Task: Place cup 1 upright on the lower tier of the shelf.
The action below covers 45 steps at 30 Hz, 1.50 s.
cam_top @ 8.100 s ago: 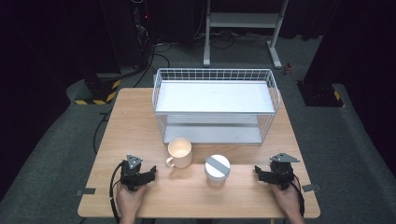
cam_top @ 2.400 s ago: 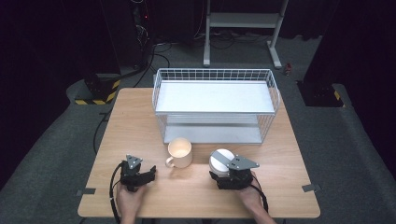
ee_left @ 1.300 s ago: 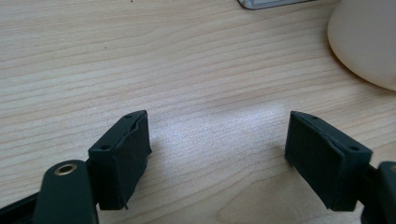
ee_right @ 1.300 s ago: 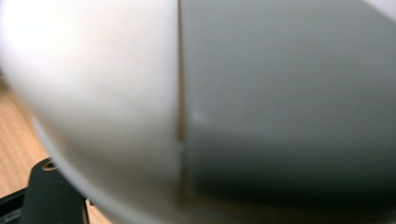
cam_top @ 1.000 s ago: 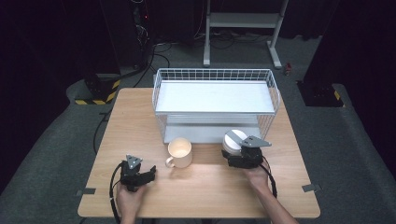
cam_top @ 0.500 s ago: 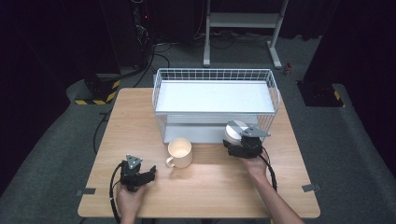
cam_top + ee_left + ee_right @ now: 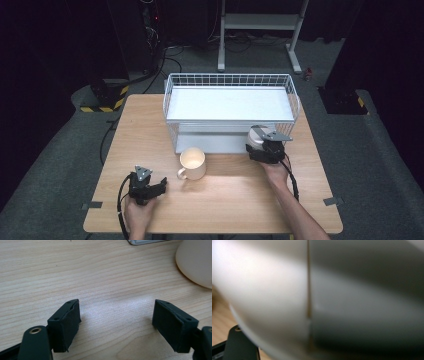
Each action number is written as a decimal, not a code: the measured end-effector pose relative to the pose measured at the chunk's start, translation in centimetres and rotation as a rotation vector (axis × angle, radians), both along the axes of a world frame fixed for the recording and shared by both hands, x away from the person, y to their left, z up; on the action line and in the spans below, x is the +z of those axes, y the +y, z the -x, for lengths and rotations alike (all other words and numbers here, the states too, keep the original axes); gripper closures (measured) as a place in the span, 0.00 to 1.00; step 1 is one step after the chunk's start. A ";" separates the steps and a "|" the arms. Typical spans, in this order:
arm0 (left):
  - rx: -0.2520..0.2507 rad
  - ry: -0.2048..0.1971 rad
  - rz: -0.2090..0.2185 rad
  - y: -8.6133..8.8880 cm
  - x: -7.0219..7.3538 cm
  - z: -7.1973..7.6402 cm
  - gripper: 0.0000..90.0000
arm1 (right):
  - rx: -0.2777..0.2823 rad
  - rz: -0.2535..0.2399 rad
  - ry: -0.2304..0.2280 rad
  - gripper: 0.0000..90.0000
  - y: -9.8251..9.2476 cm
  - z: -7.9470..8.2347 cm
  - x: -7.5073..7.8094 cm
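Right tool [image 7: 261, 145] gripping white cup [image 7: 256, 136], holding it at rack [image 7: 230, 102] front, by lower shelf; placing not done yet. Left tool [image 7: 160, 186] resting open on table [image 7: 150, 130], nothing betw. jaws. Mug [image 7: 192, 163] waiting nr rack. Cup blurring right gripper view; jaws mostly hidden.

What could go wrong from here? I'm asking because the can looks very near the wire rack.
The can, held in the right gripper, sits right at the wire rack's lower front edge; it might knock the wires or the upper shelf going in. The right gripper view is a blur of the can's side, so the grip can't be checked; it may slip. The mug stands close by.
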<state>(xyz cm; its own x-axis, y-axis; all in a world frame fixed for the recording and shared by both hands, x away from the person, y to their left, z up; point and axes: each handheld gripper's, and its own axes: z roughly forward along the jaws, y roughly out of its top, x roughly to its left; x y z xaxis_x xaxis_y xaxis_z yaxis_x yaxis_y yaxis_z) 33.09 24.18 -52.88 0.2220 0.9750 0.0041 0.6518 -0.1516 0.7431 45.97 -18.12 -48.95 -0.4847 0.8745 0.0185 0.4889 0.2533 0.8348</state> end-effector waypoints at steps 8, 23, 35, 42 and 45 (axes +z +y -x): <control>0.000 0.000 -0.001 0.0 0.0 0.0 0.25 | -0.016 0.004 -0.026 0.21 0.2 -0.4 -0.3; 0.000 0.003 -0.002 0.0 0.0 0.0 0.25 | -0.044 0.006 -0.038 0.21 0.8 -1.5 -0.5; 0.001 0.004 0.001 0.0 0.0 0.0 0.25 | -0.046 -0.009 -0.005 0.13 0.3 -1.3 -0.3; 0.000 0.004 0.000 0.0 0.0 0.0 0.25 | -0.058 0.012 0.017 0.13 0.4 -0.7 -0.7; 0.000 0.004 0.000 0.0 0.0 0.0 0.25 | -0.060 0.022 0.010 0.14 0.3 -0.5 -0.7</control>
